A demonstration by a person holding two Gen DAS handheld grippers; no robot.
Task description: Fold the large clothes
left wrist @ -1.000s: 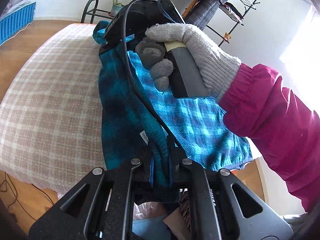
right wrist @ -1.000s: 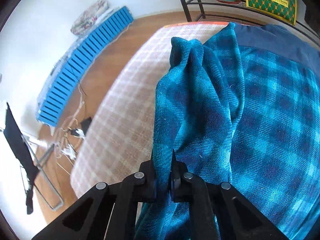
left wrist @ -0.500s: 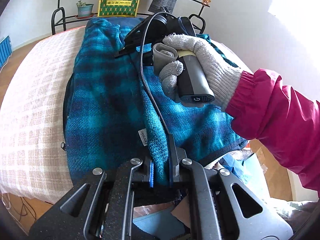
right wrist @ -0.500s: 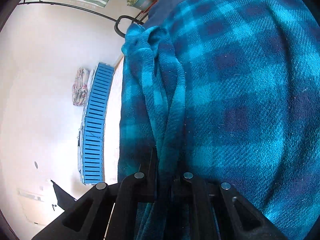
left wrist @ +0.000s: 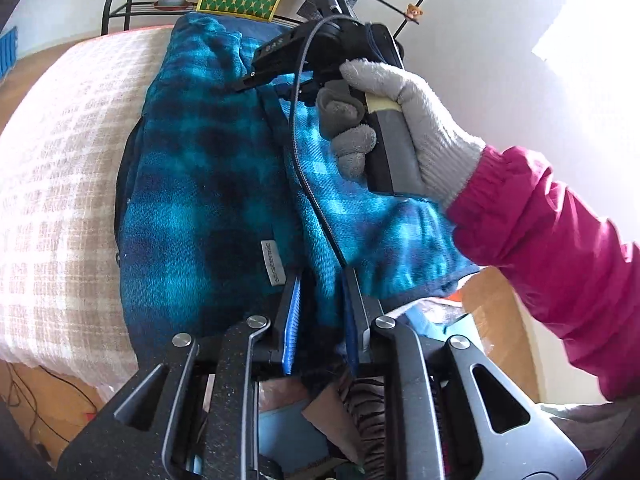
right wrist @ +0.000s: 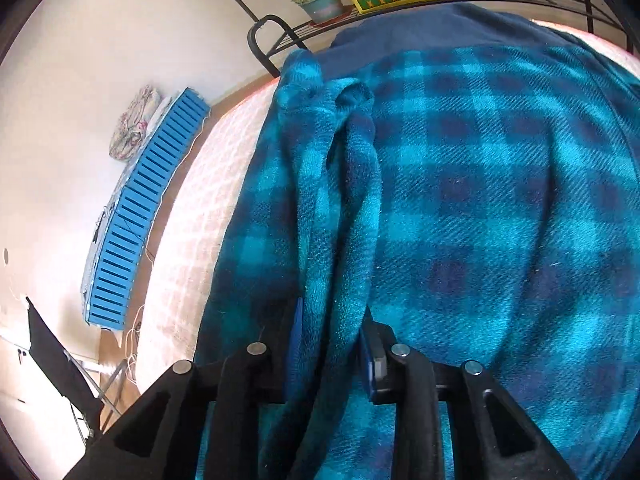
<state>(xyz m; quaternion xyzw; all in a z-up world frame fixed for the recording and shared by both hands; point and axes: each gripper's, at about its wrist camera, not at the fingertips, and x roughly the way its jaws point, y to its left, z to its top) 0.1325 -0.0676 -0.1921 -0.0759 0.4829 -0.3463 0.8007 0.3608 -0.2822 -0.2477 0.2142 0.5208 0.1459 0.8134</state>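
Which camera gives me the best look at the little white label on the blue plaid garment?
The left wrist view. The white label lies in plain sight on the plaid garment, just ahead of the left hand-held gripper. The right wrist view shows the garment's plaid fabric but no label.

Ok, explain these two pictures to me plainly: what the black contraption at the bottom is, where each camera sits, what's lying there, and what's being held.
There is no robot here. A person holds a hand-held two-finger tool in each hand, and a wide-angle camera on each tool looks forward along its fingers. The black frame at the bottom of each picture is that tool. One picture comes from the left tool, the other from the right tool. The left view also shows the person's gloved right hand gripping the other tool's handle. A teal plaid fleece garment lies on a checked beige bed cover. Each tool has a fold of the fleece between its fingers, and both sets of jaws are opening, letting the cloth go.
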